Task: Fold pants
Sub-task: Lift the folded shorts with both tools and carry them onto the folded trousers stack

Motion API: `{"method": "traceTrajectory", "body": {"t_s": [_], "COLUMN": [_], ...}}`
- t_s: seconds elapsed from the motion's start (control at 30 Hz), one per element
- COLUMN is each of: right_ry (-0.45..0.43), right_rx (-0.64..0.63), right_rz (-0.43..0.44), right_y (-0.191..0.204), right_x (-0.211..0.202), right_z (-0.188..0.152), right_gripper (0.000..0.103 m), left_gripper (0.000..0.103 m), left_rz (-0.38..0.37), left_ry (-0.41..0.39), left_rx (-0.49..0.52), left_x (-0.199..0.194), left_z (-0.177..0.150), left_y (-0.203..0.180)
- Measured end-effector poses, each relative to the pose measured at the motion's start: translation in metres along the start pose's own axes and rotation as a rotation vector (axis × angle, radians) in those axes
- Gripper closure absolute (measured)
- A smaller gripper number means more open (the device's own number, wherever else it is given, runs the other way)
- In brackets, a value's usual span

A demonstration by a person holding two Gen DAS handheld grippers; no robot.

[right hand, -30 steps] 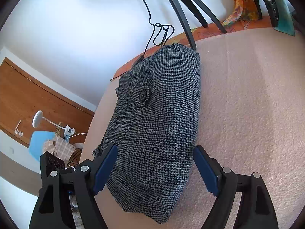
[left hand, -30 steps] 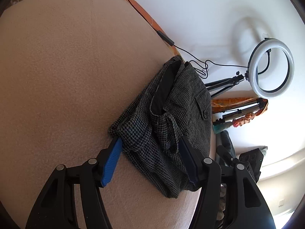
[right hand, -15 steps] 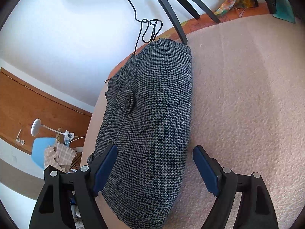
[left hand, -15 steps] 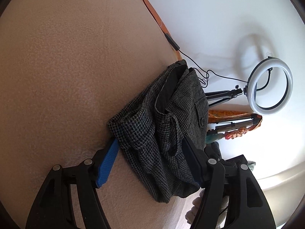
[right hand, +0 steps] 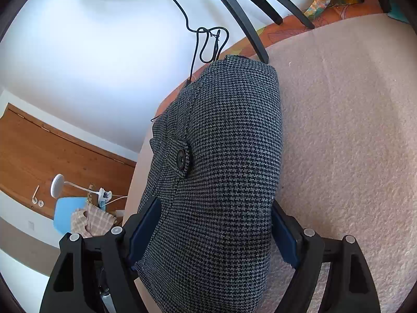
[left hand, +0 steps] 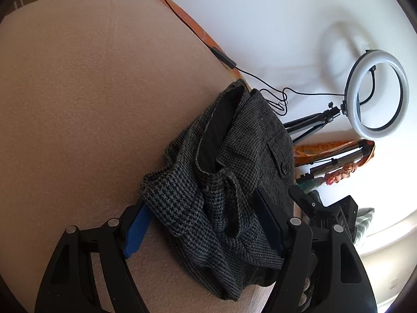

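Grey houndstooth pants (left hand: pixel 229 182) lie bunched in a folded bundle on the pink padded surface (left hand: pixel 91 99), near its far edge. In the left wrist view the waistband gapes open, showing dark lining, and a buttoned pocket flap faces right. My left gripper (left hand: pixel 206 224) is open, its blue pads on either side of the bundle's near end. In the right wrist view the pants (right hand: pixel 224 172) fill the middle, button flap at left. My right gripper (right hand: pixel 213 232) is open, straddling the bundle's near end.
A ring light (left hand: pixel 378 94) on a black tripod stands beyond the surface's edge by the white wall, with a black cable (left hand: pixel 273 96) trailing near the pants. Tripod legs (right hand: pixel 247 13) reach onto the surface's far edge. Colourful cloth (left hand: pixel 333 148) lies nearby.
Both grippers have moved closer to the pants, so the bundle now sits deeper between the pads. The fabric's near corner has lifted and bunched slightly. Both stay open.
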State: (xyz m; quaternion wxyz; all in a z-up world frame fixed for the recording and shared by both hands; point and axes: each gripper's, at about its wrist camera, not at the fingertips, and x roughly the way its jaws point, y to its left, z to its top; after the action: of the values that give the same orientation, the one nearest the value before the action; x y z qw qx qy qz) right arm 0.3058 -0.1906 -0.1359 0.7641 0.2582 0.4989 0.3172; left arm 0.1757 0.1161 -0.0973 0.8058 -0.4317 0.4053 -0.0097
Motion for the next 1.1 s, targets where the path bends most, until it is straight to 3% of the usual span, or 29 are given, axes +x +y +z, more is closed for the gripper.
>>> {"method": "traceTrajectory", "body": {"t_s": [0.1,0.2,0.3,0.33,0.43,0.53,0.8,1.1], "right_ry": [-0.008,-0.009,0.003,0.006,-0.008,-0.022,-0.064,-0.116], "right_rx": [-0.004,0.008,-0.005,-0.015,-0.05,-0.123,-0.31,-0.433], "right_rz": [0.004,0.009,-0.027,-0.041,-0.069,-0.128,-0.25,-0.281], "right_y": [0.0,0.001,0.005,0.007,0.014,0.031,0.078,0.103], "right_x": [0.002,0.007,0.014,0.015,0.013,0.01,-0.001,-0.037], "right_z": [0.002,0.006,0.007,0.007,0.006,0.005,0.004,-0.001], "right_gripper": [0.021,0.025,0.041,0.053,0.069,0.078,0.088,0.089], "left_gripper": [0.03,0.038,0.055,0.057,0.063,0.066,0.071,0.072], "left_rz": [0.006,0.005,0.02,0.017,0.003,-0.001,-0.045,-0.114], "left_ry": [-0.031,-0.014,-0.013,-0.013,-0.013,-0.021,-0.024,-0.024], "left_rx": [-0.007,0.026,0.092,0.101,0.125,0.183,0.209,0.285], "left_x": [-0.003,0.005,0.008,0.007,0.006,0.004,-0.005,-0.022], "left_z": [0.005,0.005,0.004,0.004,0.006,0.004,0.002,-0.011], "left_y": [0.003,-0.001,-0.008,-0.009,-0.008,-0.015,-0.018,-0.045]}}
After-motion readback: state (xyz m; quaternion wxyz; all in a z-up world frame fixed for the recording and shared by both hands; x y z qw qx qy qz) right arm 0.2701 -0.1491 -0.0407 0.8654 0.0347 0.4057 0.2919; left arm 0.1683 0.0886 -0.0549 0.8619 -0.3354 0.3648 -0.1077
